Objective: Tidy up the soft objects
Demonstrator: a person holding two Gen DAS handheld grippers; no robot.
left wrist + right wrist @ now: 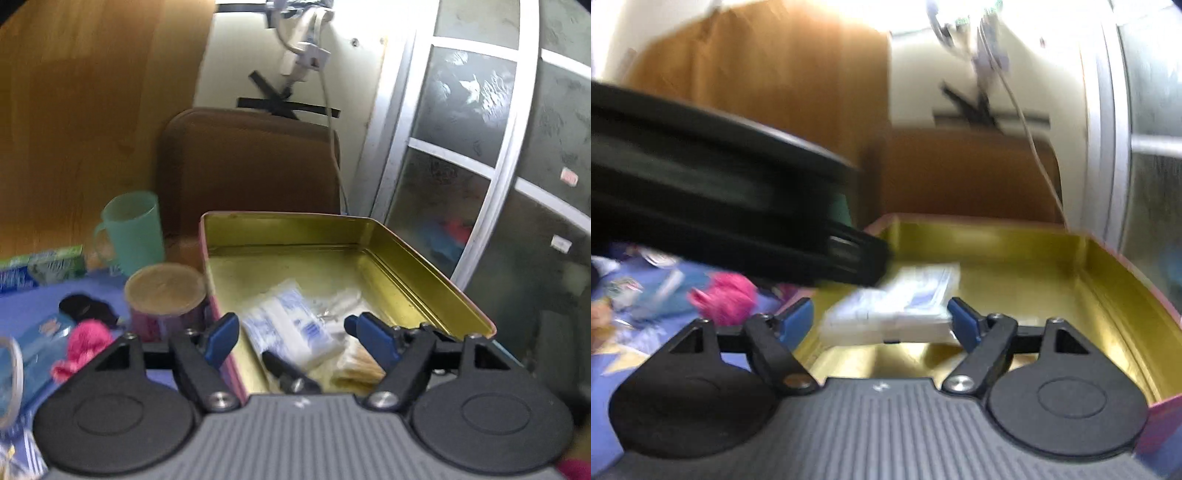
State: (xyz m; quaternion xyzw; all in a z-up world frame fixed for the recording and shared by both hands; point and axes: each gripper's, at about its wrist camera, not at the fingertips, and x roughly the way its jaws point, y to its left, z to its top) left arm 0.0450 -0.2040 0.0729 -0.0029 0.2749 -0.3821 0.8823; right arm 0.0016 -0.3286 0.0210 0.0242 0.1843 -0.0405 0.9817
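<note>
An open tin (424, 273) with a gold inside stands on the purple cloth. A white-and-blue tissue packet (291, 325) lies in it beside a pack of cotton swabs (356, 363). My left gripper (297, 338) hangs open over the tin's near end, its blue pads clear of the packet below. In the right wrist view the same packet (894, 310) lies in the tin (1115, 295) just beyond my open right gripper (881, 321); the pads do not press it. A pink fluffy item (86, 341) (726, 297) lies on the cloth left of the tin.
Left of the tin stand a can with a brown lid (166, 291) and a teal mug (131, 232). A black soft piece (86, 308), a blue packet (44, 339) and a green box (40, 264) lie further left. A brown chair back (251, 162) rises behind.
</note>
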